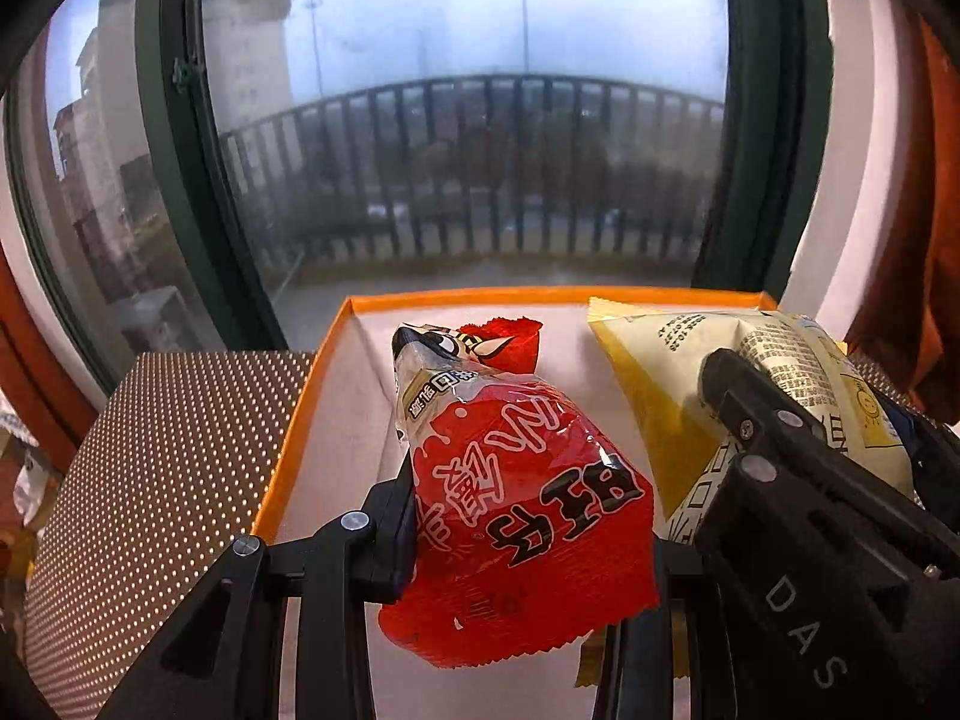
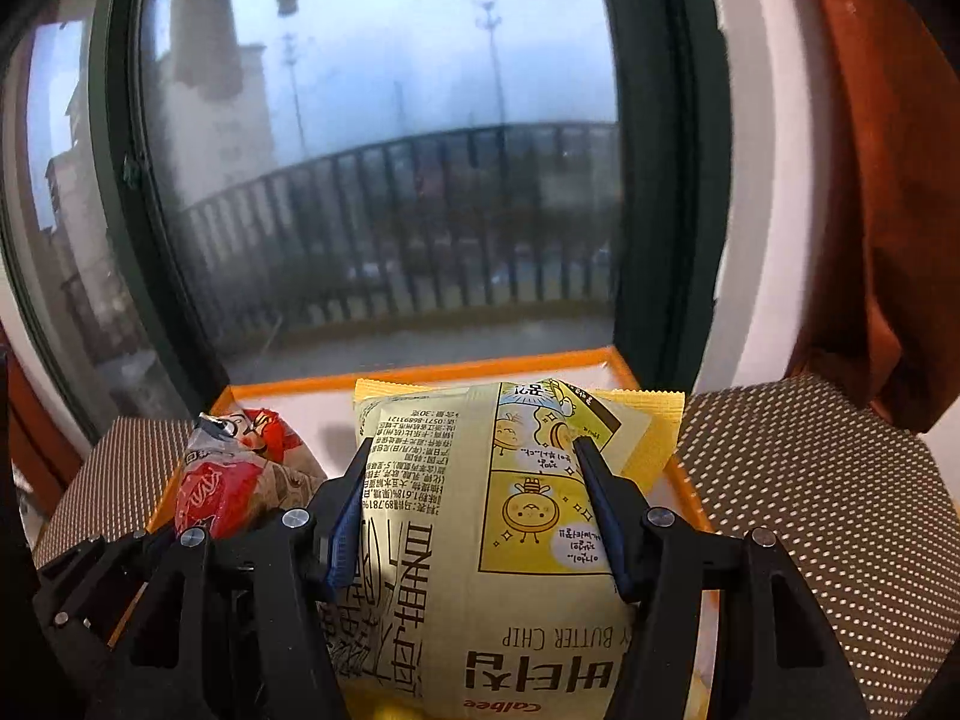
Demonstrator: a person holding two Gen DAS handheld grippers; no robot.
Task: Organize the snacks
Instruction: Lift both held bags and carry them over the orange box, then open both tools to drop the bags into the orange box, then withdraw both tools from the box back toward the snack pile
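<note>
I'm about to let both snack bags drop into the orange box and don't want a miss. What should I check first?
1. Left hand-held gripper clamps the red snack bag: ok.
2. Right hand-held gripper clamps the yellow chip bag: ok.
3. Both bags in front of the orange box opening rather than the dotted surface: ok.
4. White floor of the box free under the bags: cannot tell, the bags hide much of it.
5. Bags low enough to release: cannot tell.
6. The two bags apart: ok in the left wrist view, side by side with white box floor showing between them.
</note>
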